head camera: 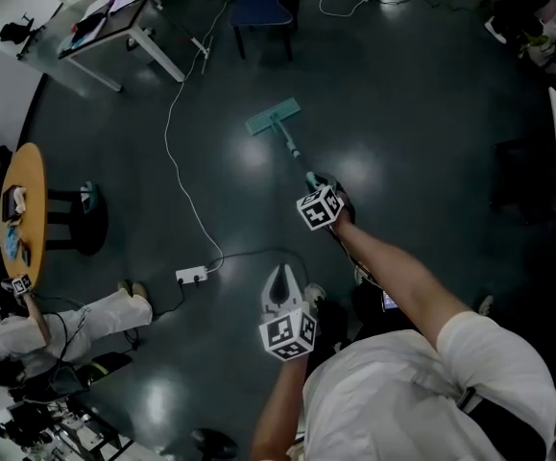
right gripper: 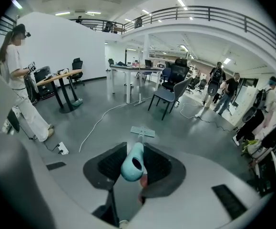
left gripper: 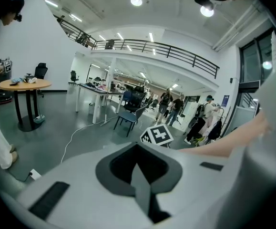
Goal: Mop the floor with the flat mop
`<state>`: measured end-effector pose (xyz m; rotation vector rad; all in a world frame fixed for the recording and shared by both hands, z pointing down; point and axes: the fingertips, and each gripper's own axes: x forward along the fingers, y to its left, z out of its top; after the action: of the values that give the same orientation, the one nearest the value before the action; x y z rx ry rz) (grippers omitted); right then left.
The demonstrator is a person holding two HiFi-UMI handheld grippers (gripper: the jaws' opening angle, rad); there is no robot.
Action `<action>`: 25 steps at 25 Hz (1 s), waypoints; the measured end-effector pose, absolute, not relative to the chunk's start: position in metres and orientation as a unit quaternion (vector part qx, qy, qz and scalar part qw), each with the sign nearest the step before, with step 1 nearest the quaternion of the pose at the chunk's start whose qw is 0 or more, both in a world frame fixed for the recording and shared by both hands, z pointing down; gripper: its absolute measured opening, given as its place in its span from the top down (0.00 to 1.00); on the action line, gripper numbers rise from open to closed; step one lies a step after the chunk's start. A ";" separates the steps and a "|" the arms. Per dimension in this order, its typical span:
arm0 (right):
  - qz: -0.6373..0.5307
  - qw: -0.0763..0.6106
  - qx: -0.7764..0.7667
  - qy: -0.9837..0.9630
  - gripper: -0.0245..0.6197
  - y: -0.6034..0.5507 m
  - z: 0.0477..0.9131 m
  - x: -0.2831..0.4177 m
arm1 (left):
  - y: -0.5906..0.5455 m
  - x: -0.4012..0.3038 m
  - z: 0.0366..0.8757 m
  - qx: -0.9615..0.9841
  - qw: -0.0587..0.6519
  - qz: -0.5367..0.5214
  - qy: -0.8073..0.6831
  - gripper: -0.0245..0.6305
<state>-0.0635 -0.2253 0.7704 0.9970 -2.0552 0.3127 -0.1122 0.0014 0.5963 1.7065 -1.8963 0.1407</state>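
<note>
Teal flat mop (head camera: 274, 118) rests head-down on the dark floor (head camera: 402, 113), its handle clamped in the right tool (head camera: 312, 182); left tool (head camera: 279, 284) clenched, empty.

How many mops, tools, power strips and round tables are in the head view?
Mop: 1
Tools: 2, left tool, right tool
Power strip: 1
Round table: 1
Total: 5

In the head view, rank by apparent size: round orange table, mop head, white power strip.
1. round orange table
2. mop head
3. white power strip
The table sits at the view's distorted edge, so its size is less sure.
</note>
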 end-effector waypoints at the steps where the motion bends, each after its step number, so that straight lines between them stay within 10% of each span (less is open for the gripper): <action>1: 0.121 0.406 0.394 -0.816 0.79 -0.225 0.769 -0.064 | 0.002 -0.114 0.597 0.638 0.289 0.052 -0.712 0.96; 25: 0.159 0.419 0.348 -0.824 0.79 0.015 0.649 0.072 | 0.031 -0.091 0.579 0.663 0.275 0.015 -0.696 0.96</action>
<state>0.0723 0.0150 0.6494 0.8729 -2.0661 0.3977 -0.0915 0.0308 0.5787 1.7837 -1.8709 0.0416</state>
